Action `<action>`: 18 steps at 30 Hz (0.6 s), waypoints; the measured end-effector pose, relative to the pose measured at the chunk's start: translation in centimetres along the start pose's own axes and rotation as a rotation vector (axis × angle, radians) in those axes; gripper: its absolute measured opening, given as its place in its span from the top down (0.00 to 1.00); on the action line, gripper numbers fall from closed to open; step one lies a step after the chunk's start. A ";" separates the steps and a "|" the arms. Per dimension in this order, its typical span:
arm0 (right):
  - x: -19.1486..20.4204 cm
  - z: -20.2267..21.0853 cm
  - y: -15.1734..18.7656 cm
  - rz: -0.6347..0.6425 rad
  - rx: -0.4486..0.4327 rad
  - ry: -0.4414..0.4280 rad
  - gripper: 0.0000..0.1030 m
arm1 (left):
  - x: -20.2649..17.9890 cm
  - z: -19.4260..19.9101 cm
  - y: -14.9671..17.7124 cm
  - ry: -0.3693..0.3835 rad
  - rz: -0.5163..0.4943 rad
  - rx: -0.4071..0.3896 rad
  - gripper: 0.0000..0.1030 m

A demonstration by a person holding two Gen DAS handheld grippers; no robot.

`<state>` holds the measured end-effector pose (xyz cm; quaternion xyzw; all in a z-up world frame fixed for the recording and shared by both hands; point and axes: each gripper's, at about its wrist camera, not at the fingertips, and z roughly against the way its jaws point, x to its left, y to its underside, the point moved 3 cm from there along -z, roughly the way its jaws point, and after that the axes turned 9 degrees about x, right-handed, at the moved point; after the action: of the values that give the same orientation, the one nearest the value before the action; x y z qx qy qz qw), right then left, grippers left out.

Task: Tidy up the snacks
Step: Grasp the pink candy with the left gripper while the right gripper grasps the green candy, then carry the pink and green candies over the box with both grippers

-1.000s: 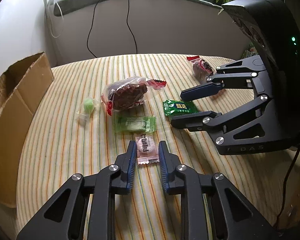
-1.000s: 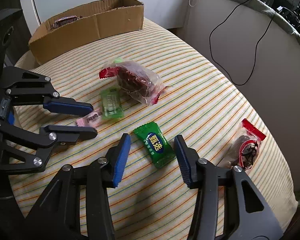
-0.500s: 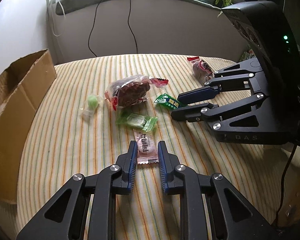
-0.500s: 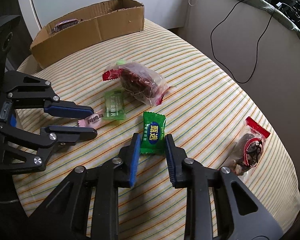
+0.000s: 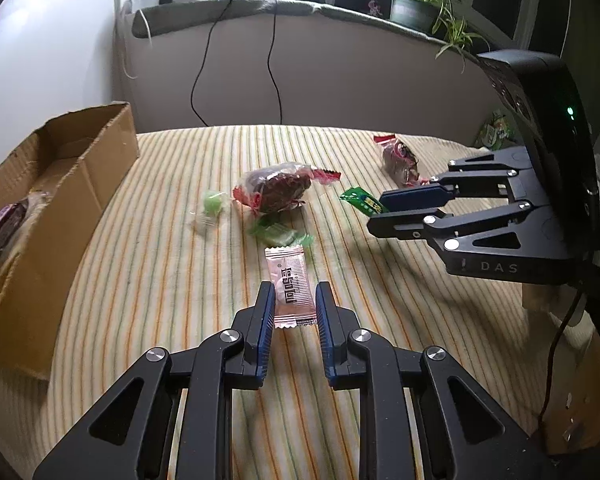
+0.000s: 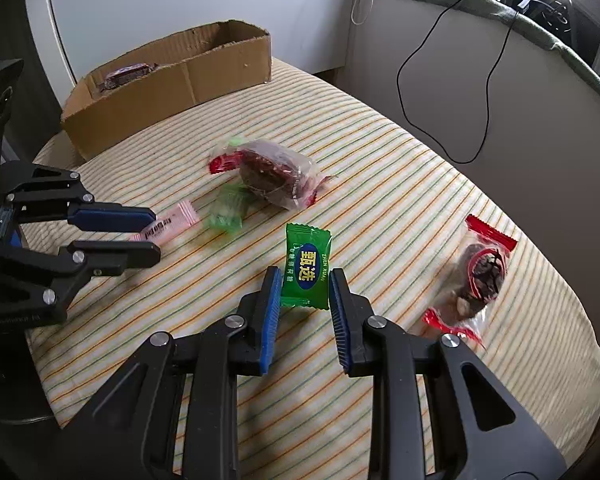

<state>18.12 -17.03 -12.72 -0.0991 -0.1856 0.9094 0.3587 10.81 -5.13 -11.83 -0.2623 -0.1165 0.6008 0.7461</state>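
Since a second ago your right gripper (image 6: 305,292) has closed its jaws on the green candy (image 6: 306,264) and raised it off the striped bench (image 6: 400,184). Your left gripper (image 5: 295,300) is clamped on the pink sachet (image 5: 290,284), also lifted, and the cardboard box (image 5: 60,184) now sits fuller in view at the far left. Both grips catch only the near end of a slick wrapper, so a quick swing toward the box could let one slide out. Carrying both across together, you also risk knocking the red-wrapped snack (image 6: 272,172) lying between.
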 end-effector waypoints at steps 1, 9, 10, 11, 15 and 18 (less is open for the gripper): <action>0.1 0.3 0.1 -0.002 -0.003 0.001 0.76 | 0.2 0.2 0.1 0.001 0.002 -0.006 0.81; 0.9 2.6 -0.2 -0.007 -0.049 0.015 0.76 | 1.2 2.6 0.1 -0.013 0.025 -0.064 0.81; 1.1 3.1 -0.5 -0.006 -0.061 0.016 0.76 | 1.6 3.0 0.0 -0.018 0.032 -0.073 0.81; 1.2 3.3 -0.8 -0.005 -0.068 0.017 0.76 | 1.8 3.2 0.0 -0.021 0.037 -0.079 0.81; 1.8 4.3 -2.4 0.003 -0.100 0.019 0.76 | 3.6 4.4 0.1 -0.047 0.064 -0.107 0.81; 2.4 4.8 -4.0 0.014 -0.126 0.015 0.76 | 5.0 5.3 0.1 -0.074 0.083 -0.127 0.81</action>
<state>17.34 -13.92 -6.79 -0.1294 -0.2389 0.8977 0.3469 9.40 1.03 -8.11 -0.2914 -0.1708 0.6319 0.6975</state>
